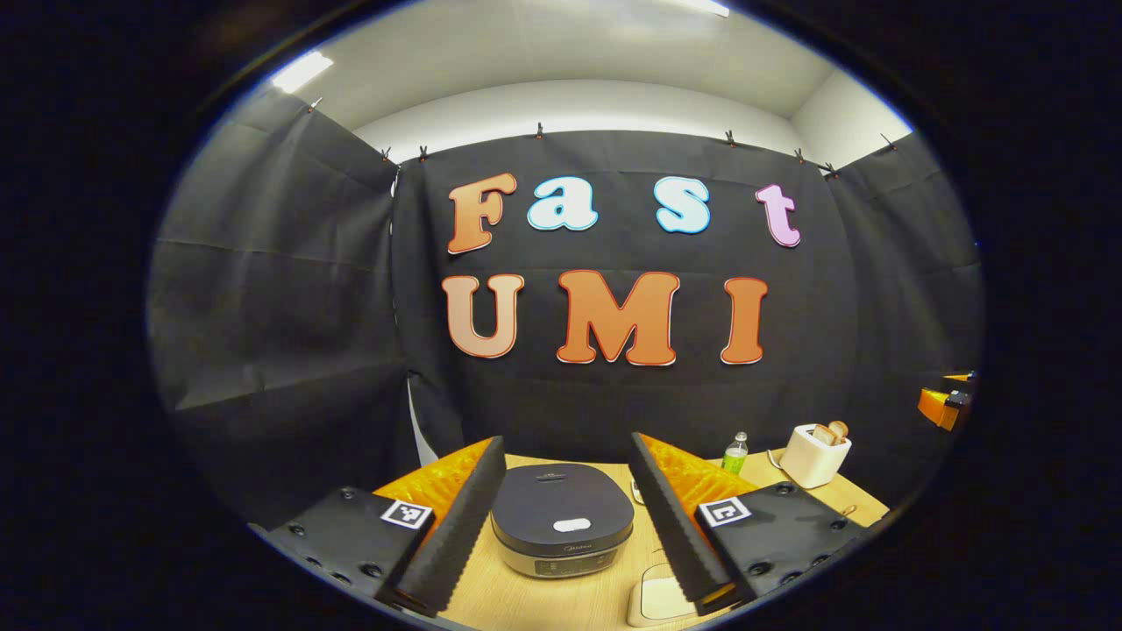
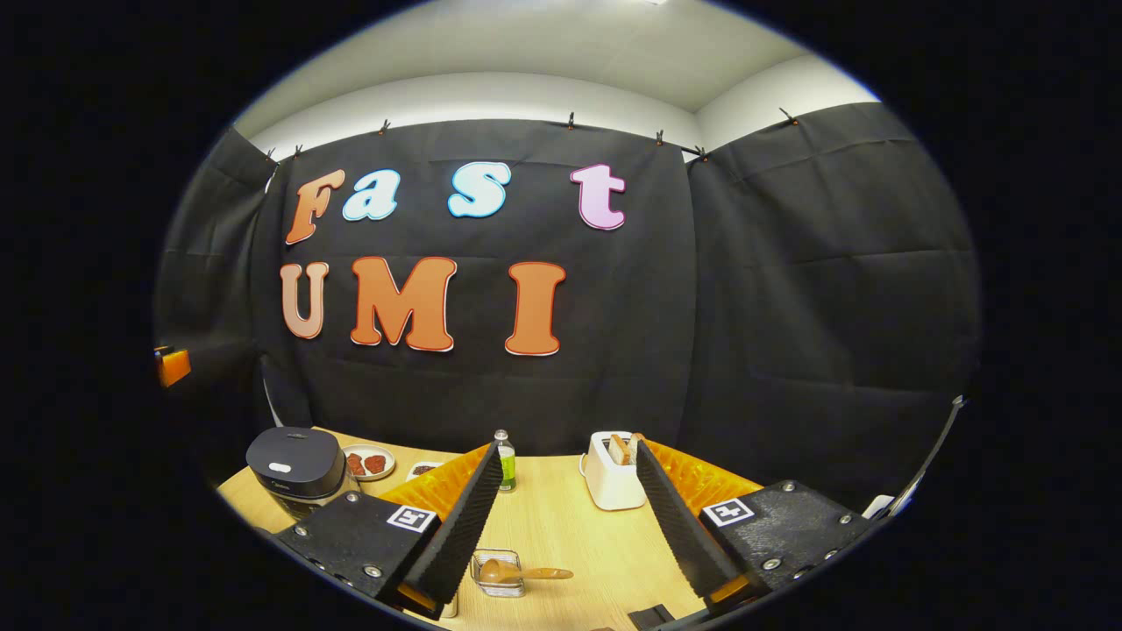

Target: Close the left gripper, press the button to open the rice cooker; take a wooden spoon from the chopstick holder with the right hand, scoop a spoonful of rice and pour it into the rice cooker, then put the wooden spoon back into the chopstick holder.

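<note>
The left gripper (image 1: 565,526) hangs with its 2 fingers spread wide, framing the rice cooker (image 1: 561,519), whose lid is down. The first step is pinching those fingers together, then pressing the pale button (image 1: 571,525) squarely (a glancing push might slide off). The right gripper (image 2: 568,526) is also spread, above the wooden spoon (image 2: 517,573) in its holder (image 2: 497,574) near the table's (image 2: 570,526) front edge; toaster (image 2: 612,473) and bottle (image 2: 506,461) stand farther back, well apart.

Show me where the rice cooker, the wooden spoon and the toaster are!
rice cooker (image 1: 561,508): left gripper view, middle of its dark lid.
wooden spoon (image 2: 513,573): right gripper view, near its bowl.
toaster (image 2: 611,482): right gripper view, its white side.
</note>
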Tool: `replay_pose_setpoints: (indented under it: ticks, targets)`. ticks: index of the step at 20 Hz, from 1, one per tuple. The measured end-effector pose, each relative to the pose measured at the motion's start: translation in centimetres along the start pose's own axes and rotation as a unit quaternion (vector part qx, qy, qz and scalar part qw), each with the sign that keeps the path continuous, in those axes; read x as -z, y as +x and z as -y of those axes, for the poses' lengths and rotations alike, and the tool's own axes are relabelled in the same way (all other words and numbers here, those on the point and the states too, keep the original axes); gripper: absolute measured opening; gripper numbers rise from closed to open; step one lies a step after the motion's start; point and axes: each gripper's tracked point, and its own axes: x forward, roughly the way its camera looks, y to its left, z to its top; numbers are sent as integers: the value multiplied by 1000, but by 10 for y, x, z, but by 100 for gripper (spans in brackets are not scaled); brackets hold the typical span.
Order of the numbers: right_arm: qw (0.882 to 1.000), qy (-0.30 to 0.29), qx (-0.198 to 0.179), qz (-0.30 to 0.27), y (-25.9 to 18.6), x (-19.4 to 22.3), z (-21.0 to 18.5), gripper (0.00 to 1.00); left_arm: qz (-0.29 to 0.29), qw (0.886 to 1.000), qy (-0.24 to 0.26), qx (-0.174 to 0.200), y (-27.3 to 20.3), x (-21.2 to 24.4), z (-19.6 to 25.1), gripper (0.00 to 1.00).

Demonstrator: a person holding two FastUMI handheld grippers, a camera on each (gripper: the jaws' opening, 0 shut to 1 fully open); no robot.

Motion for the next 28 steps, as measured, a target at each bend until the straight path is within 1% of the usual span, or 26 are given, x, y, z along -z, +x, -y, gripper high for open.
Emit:
replay_pose_setpoints:
  ticks: [3,5,6,7,9,10,12,13,15,16,17,20,22,23,24,25,26,28]
  targets:
    - [1000,3,-5,1,7,-1,2,95,-2,1000,6,2,1,1,1,48]
    - [1000,13,-7,-4,11,1,0,95,-5,1000,5,-8,2,2,-5,25]
    - [1000,18,-9,-7,12,1,-2,100,-8,1000,-3,-3,5,2,-6,14]
    - [1000,21,-10,-7,13,1,-3,95,-14,1000,-14,6,5,2,-3,7]
    - [1000,19,-4,-3,15,0,-2,95,-13,1000,-26,6,7,-2,-7,8]
    - [1000,20,-2,-2,17,-2,-2,95,-14,999,-27,11,10,-2,-11,4]
    - [1000,19,-3,-2,19,-2,-8,95,-19,999,-25,14,18,3,-13,4]
    - [1000,19,-2,-2,19,-2,-10,95,-26,999,-24,17,22,8,-13,2]
    - [1000,20,-1,0,20,-3,-13,95,-47,998,-24,27,34,21,-8,2]
    - [1000,23,-2,1,20,-4,-16,95,-56,998,-21,33,42,29,-4,4]
    - [1000,25,-4,0,22,-3,-20,95,-63,997,-18,39,51,38,2,2]
    - [1000,24,-3,-7,23,3,-24,95,-101,993,-13,61,75,69,20,4]
    - [999,31,-4,-9,26,5,-26,95,-128,989,-24,71,91,92,29,4]
    - [999,36,-5,-13,27,8,-28,95,-141,987,-23,72,97,104,32,4]
    - [999,40,-5,-17,28,11,-28,95,-153,986,-9,69,105,114,31,4]
    - [999,42,-3,-20,29,13,-26,95,-162,984,0,67,111,123,29,2]
    - [999,42,2,-24,29,16,-24,95,-173,982,-2,71,115,132,33,4]
    - [999,42,5,-26,29,17,-23,95,-194,978,-7,73,123,149,35,4]
